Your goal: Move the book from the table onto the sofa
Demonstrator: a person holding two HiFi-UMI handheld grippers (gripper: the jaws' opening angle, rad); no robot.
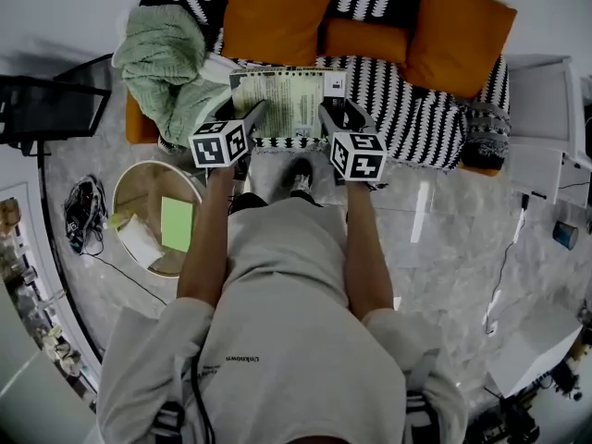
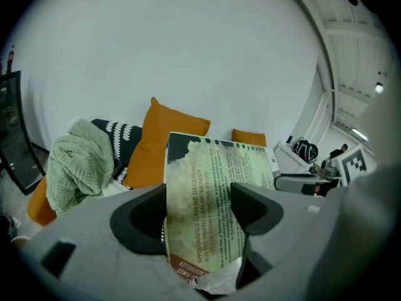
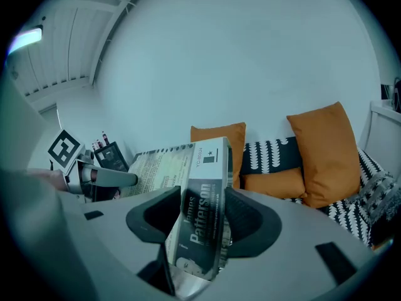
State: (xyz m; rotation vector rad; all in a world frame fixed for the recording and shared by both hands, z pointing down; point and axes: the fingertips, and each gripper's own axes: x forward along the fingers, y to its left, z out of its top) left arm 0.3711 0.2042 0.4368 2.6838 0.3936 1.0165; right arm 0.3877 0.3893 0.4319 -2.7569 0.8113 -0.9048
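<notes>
Book up over the sofa, a tool on each end!

The left tool (image 2: 200, 217) has its jaws pressed onto the book (image 1: 282, 100), pinching the pale-green back cover near its left edge, and the right tool (image 3: 199, 221) clamps the spine end, where white lettering reads James Patterson. From the head view, the book lies flat, cover up, over the front of the black-and-white sofa (image 1: 421, 114), just before the orange cushions (image 1: 277, 12) against the sofa's back. Whether it touches the seat cannot be told. A green blanket (image 1: 166, 63) is heaped at the sofa's left end, beside the left tool. Off the sofa's front-left corner stands the round bench (image 1: 139, 191), well apart from the book, with a green pad (image 1: 177, 223) lying on it.
</notes>
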